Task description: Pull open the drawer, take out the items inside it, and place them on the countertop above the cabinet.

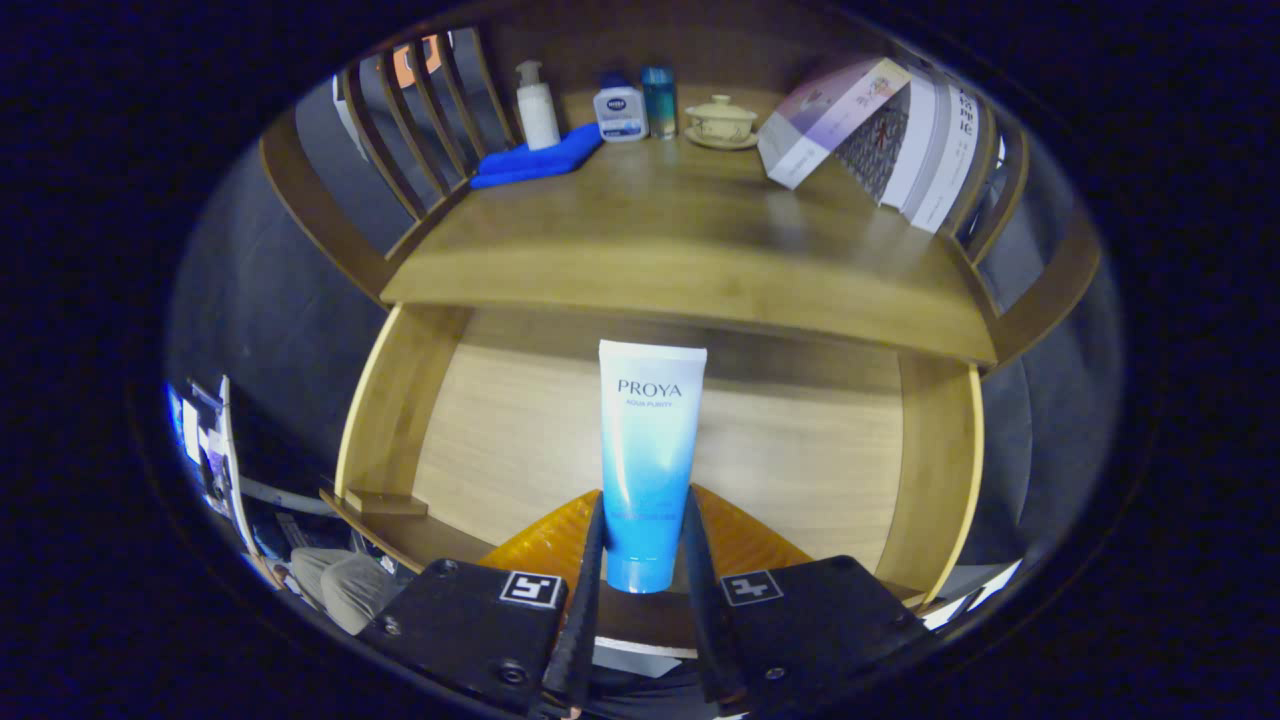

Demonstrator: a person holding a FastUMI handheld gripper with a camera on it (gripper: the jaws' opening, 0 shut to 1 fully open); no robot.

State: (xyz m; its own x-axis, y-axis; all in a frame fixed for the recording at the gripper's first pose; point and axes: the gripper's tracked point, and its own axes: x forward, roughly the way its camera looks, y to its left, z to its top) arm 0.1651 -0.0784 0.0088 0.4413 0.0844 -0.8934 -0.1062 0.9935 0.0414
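You are pinching the blue tube point(648, 462) between both fingers of the gripper point(645, 545), cap end down, over the open drawer point(480, 440); the countertop point(680, 230) is waiting at twelve o'clock.

A wooden countertop point(680, 220) sits above an open drawer. Along its far edge, from ten to two o'clock: a blue cloth point(535, 158) with a white pump bottle point(537, 105) on it, a small white bottle point(620, 112), a blue bottle point(659, 100), a lidded cup on a saucer point(721, 120), and leaning books point(880, 130). The gripper point(640, 545) fingers clasp a blue tube point(648, 460).
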